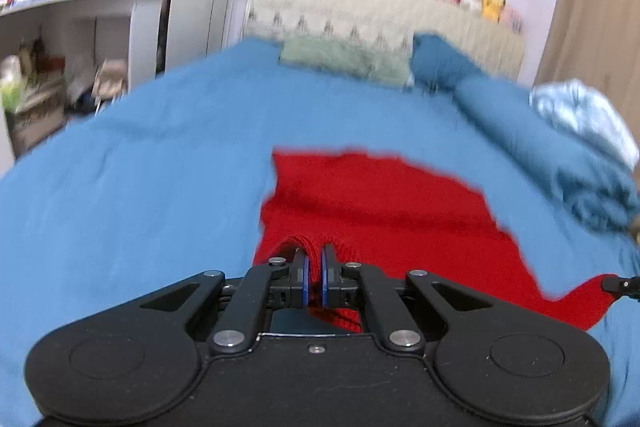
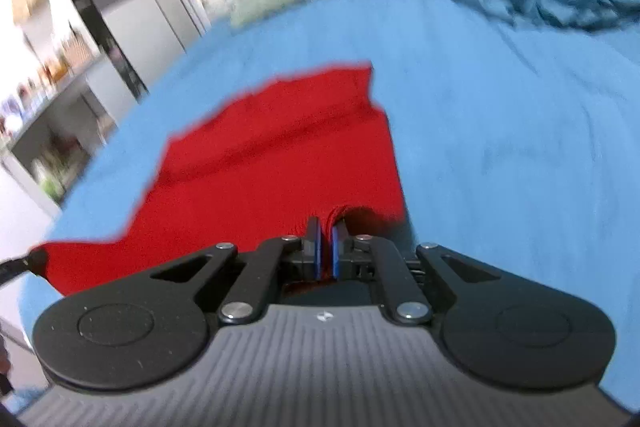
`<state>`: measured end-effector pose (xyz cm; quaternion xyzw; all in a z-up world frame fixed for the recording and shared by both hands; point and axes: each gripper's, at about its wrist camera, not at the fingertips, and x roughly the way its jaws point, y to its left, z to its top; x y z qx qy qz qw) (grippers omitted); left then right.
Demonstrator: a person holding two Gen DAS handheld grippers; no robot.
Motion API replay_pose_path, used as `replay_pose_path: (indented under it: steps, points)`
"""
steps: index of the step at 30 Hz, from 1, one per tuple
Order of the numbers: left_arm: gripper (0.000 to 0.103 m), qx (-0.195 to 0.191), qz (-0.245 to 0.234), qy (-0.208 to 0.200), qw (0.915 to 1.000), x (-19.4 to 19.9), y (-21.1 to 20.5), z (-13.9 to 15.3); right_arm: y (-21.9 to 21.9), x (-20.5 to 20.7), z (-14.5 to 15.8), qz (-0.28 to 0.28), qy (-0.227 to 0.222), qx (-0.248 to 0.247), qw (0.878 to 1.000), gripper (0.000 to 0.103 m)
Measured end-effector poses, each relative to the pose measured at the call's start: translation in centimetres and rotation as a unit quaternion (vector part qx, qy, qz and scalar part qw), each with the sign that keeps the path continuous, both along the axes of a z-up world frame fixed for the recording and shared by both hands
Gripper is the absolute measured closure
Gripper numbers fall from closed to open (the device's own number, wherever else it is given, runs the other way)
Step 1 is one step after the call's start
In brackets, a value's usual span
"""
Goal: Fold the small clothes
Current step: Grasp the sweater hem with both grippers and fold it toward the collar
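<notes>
A red knitted garment [image 1: 384, 211] lies spread on the blue bed cover [image 1: 140, 187]. My left gripper [image 1: 314, 259] is shut on the garment's near left edge, with red fabric bunched between the pads. My right gripper [image 2: 326, 231] is shut on the near right edge of the same red garment [image 2: 280, 155]. The right gripper's tip shows at the right edge of the left wrist view [image 1: 620, 283], pinching a red corner. The left gripper's tip shows at the left edge of the right wrist view [image 2: 16, 263]. Both views are motion-blurred.
A rolled blue duvet [image 1: 560, 155] and a pale blue bundle [image 1: 580, 115] lie on the right of the bed. A green pillow [image 1: 344, 61] and cream headboard cover [image 1: 360, 7] are at the far end. Cluttered white shelves [image 1: 60, 39] stand to the left.
</notes>
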<state>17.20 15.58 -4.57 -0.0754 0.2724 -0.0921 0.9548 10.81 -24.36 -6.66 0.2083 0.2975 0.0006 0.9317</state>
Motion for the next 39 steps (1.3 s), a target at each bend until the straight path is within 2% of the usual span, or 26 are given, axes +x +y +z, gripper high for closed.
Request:
replay_pose_path:
  steps: [3, 6, 10, 13, 17, 21, 26, 27, 29, 30, 31, 33, 35, 37, 39]
  points:
    - [0.097, -0.002, 0.005, -0.034, 0.9994, 5.9, -1.0, 2.3, -1.2, 5.2, 3.6, 0.005, -0.035, 0.008, 0.999, 0.083]
    - [0.097, -0.023, 0.019, -0.046, 0.9985, 12.8, -1.7, 3.2, -1.7, 12.1, 6.7, 0.006, -0.066, -0.020, 0.998, 0.083]
    - [0.097, -0.039, 0.044, -0.032, 0.9977, 22.2, -2.3, 2.2, -1.7, 22.0, 7.7, -0.004, -0.070, -0.053, 0.996, 0.083]
    - [0.097, -0.043, 0.061, -0.011, 0.9972, 27.8, -2.8, -0.7, -1.9, 28.5, 5.7, -0.019, -0.061, -0.061, 0.996, 0.083]
    - [0.097, -0.045, 0.078, 0.028, 0.9955, 32.1, -3.2, -5.3, -1.9, 34.7, 1.1, -0.040, -0.028, -0.062, 0.997, 0.083]
    - [0.097, -0.042, 0.085, 0.040, 0.9947, 34.5, -3.1, -7.8, -1.8, 38.1, -2.3, -0.047, -0.010, -0.076, 0.996, 0.083]
    - [0.094, -0.039, 0.092, 0.053, 0.9937, 36.9, -3.2, -8.9, -1.8, 41.2, -4.3, -0.061, -0.004, -0.081, 0.995, 0.082]
    - [0.091, -0.042, 0.096, 0.053, 0.9931, 37.2, -3.2, -8.9, -1.8, 41.6, -4.6, -0.062, -0.004, -0.079, 0.995, 0.079]
    - [0.073, -0.043, 0.100, 0.047, 0.9929, 37.1, -3.0, -8.3, -1.9, 41.8, -4.6, -0.058, -0.017, -0.066, 0.996, 0.058]
    - [0.054, -0.039, 0.099, 0.036, 0.9937, 36.6, -3.2, -7.9, -1.8, 41.5, -4.4, -0.057, -0.027, -0.062, 0.996, 0.026]
    - [0.041, -0.028, 0.094, 0.017, 0.9950, 35.7, -3.6, -7.3, -1.7, 40.6, -4.2, -0.058, -0.043, -0.060, 0.996, 0.008]
    - [0.037, 0.004, 0.076, -0.020, 0.9969, 33.4, -4.2, -6.3, -1.0, 38.9, -3.5, -0.049, -0.076, -0.069, 0.993, 0.006]
    - [0.034, 0.022, 0.043, -0.031, 0.9984, 31.3, -4.8, -6.1, -0.1, 37.6, -3.4, -0.013, -0.081, -0.068, 0.994, 0.006]
    - [0.031, 0.035, 0.012, -0.021, 0.9991, 29.7, -5.6, -7.0, 1.3, 36.7, -4.2, 0.021, -0.071, -0.087, 0.993, 0.006]
    - [0.031, 0.050, -0.010, 0.010, 0.9986, 29.0, -6.2, -8.8, 2.6, 36.5, -5.7, 0.046, -0.043, -0.106, 0.992, 0.006]
